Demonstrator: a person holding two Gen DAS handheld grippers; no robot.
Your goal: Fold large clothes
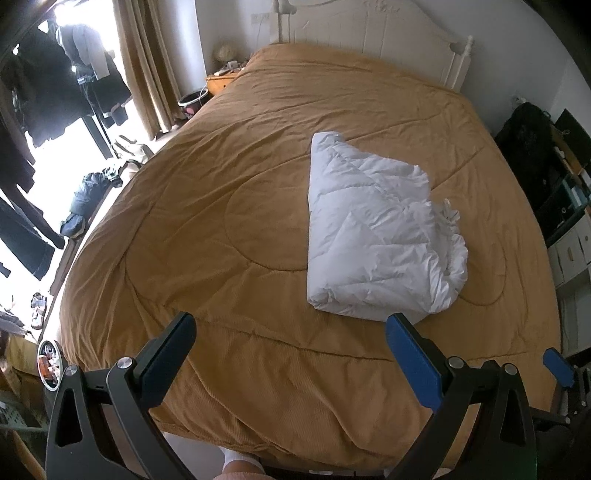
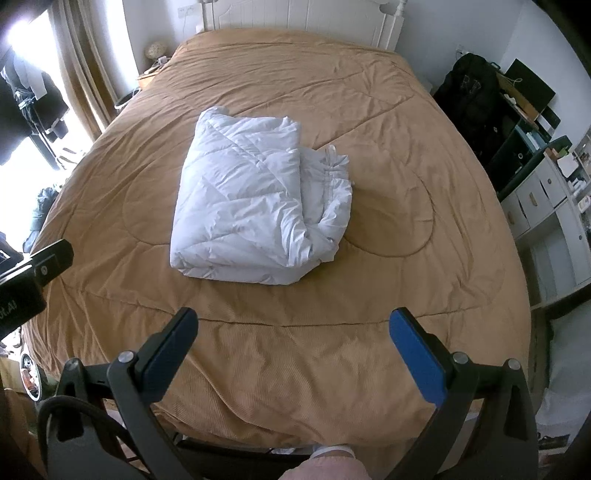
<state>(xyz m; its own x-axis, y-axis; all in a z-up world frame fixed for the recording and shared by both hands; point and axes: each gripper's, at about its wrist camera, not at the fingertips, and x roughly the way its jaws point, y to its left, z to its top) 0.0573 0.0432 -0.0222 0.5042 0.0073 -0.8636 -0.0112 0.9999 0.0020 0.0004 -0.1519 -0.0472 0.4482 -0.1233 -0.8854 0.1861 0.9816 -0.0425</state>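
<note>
A white quilted garment (image 1: 373,232) lies folded into a thick bundle on the brown bedspread (image 1: 229,192), its loose gathered edges on the right side. The right wrist view shows the same white bundle (image 2: 255,206) in the middle of the bedspread (image 2: 388,122). My left gripper (image 1: 290,325) is open above the near end of the bed, short of the bundle, nothing between its fingers. My right gripper (image 2: 293,321) is open too, held back from the bundle's near edge. A blue pad (image 1: 557,365) of the right gripper shows at the left wrist view's right edge.
A white headboard (image 1: 388,33) stands at the far end. A wooden nightstand (image 1: 221,79) and curtains (image 1: 147,66) are at far left, dark clothes hang by the window (image 1: 55,92). White drawers and shelves (image 2: 546,206) line the right side. A person's sock and trouser leg (image 2: 328,461) are below.
</note>
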